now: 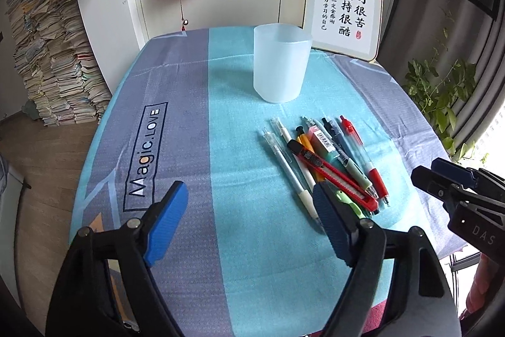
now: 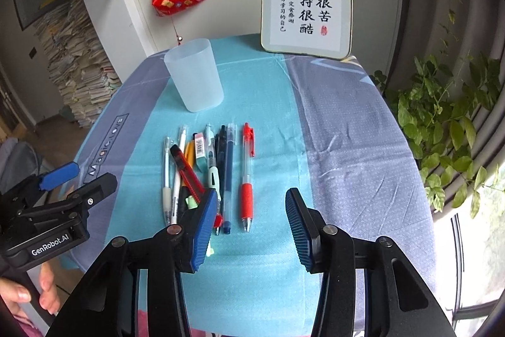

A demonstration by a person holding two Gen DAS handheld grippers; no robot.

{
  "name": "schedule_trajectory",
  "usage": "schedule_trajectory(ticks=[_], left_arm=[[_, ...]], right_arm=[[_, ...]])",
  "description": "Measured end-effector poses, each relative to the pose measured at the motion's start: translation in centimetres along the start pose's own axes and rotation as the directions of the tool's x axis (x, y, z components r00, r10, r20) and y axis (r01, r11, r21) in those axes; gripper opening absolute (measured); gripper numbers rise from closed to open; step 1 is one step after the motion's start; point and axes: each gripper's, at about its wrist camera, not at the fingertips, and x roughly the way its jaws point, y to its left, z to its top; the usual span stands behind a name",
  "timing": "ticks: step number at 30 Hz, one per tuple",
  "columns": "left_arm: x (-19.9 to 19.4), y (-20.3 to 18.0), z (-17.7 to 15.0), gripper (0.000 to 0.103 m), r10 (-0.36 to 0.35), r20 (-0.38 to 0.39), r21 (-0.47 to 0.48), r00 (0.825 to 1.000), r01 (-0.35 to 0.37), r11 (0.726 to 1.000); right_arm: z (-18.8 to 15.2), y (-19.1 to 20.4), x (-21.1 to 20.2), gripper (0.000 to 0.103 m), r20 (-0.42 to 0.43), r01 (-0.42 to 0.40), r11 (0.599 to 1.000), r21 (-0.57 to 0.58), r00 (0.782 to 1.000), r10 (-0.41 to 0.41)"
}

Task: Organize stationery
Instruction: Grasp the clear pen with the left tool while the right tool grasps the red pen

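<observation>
- Left wrist view: the left gripper (image 1: 251, 218) hangs over the near part of the table with its 2 blue-padded jaws spread wide and nothing between them.
- The tablecloth (image 1: 176, 103) is banded grey and teal, with a "Magic.LOVE" label printed on the grey band.
- A frosted plastic cup (image 1: 281, 62) stands upright toward the far side of the table, apart from the stationery.
- The pile of pens (image 1: 331, 160) lies on the teal band nearer than the cup; a red utility knife (image 1: 334, 172) lies slanted across the top, and a red pen (image 1: 366, 153) sits at the pile's right edge.
- The right gripper (image 1: 442, 179) reaches in from the right edge, above the cloth beside the pile.
- A framed calligraphy sign (image 1: 344, 8) leans at the back.
- Right wrist view: the right gripper (image 2: 251, 225) hovers above the near ends of the pens (image 2: 205, 169), jaws wide apart and holding nothing.
- The red pen (image 2: 247, 176) points toward the gap between the jaws.
- The cup (image 2: 195, 75) stands beyond the pile, to the left.
- The left gripper (image 2: 79, 179) shows at the left edge, jaws apart.
</observation>
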Motion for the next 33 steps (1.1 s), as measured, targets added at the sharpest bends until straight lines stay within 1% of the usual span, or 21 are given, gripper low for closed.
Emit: schedule_trajectory(ticks=[7, 12, 16, 18, 19, 21, 24, 27, 28, 29, 30, 32, 33], left_arm=[[3.4, -0.7, 1.1, 0.079, 0.001, -0.066, 0.041, 0.998, 0.002, 0.999], [5.5, -0.7, 1.6, 0.077, 0.013, -0.107, 0.049, 0.994, -0.008, 0.999], [6.6, -0.5, 1.9, 0.076, 0.029, -0.126, 0.053, 0.992, -0.023, 0.998], [6.9, -0.4, 2.0, 0.075, 0.026, -0.128, 0.05, 0.991, -0.019, 0.999], [7.0, -0.4, 2.1, 0.076, 0.023, -0.129, 0.048, 0.991, -0.017, 0.999], [7.1, -0.4, 2.3, 0.075, 0.022, -0.131, 0.051, 0.991, -0.015, 0.999], [7.7, -0.8, 2.5, 0.072, 0.025, -0.148, 0.064, 0.989, -0.016, 0.998], [8.3, -1.2, 2.4, 0.068, 0.014, -0.166, 0.06, 0.986, -0.004, 0.998], [8.3, -1.2, 2.4, 0.066, 0.011, -0.162, 0.059, 0.987, -0.001, 0.998], [8.2, -1.3, 2.4, 0.057, -0.002, -0.161, 0.061, 0.987, 0.012, 0.998], [8.1, -1.3, 2.4, 0.038, -0.021, -0.157, 0.058, 0.987, 0.03, 0.998], [7.9, -1.1, 2.5, 0.018, -0.041, -0.159, 0.04, 0.986, 0.048, 0.998], [7.9, -0.8, 2.6, 0.016, -0.052, -0.167, 0.028, 0.985, 0.058, 0.998]], right_arm=[[1.0, -0.1, 3.4, 0.048, -0.065, 0.003, 1.0, -0.018, 0.998, -0.004], [1.7, -0.5, 5.1, 0.047, -0.091, -0.002, 1.0, -0.018, 0.996, 0.0], [2.2, -0.4, 6.2, 0.047, -0.109, -0.014, 0.999, -0.031, 0.994, 0.01], [2.4, -0.1, 6.7, 0.047, -0.115, -0.019, 0.999, -0.042, 0.993, 0.014], [2.4, 0.0, 7.0, 0.047, -0.119, -0.018, 0.999, -0.048, 0.993, 0.012], [2.4, 0.1, 7.5, 0.039, -0.131, -0.016, 0.998, -0.056, 0.991, 0.009], [2.4, -0.1, 8.2, 0.038, -0.148, -0.011, 0.999, -0.051, 0.989, 0.003], [2.6, -0.2, 8.4, 0.037, -0.145, -0.009, 0.999, -0.05, 0.989, 0.002], [2.6, -0.2, 8.4, 0.036, -0.143, -0.006, 0.998, -0.055, 0.99, -0.002], [2.5, -0.1, 8.4, 0.026, -0.139, 0.004, 0.998, -0.066, 0.99, -0.013], [2.5, 0.0, 8.4, 0.01, -0.138, 0.008, 0.997, -0.078, 0.99, -0.019], [2.5, -0.2, 8.4, 0.01, -0.142, -0.002, 0.998, -0.067, 0.99, -0.007], [2.5, -0.4, 8.4, 0.01, -0.144, -0.009, 0.998, -0.061, 0.99, 0.0]])
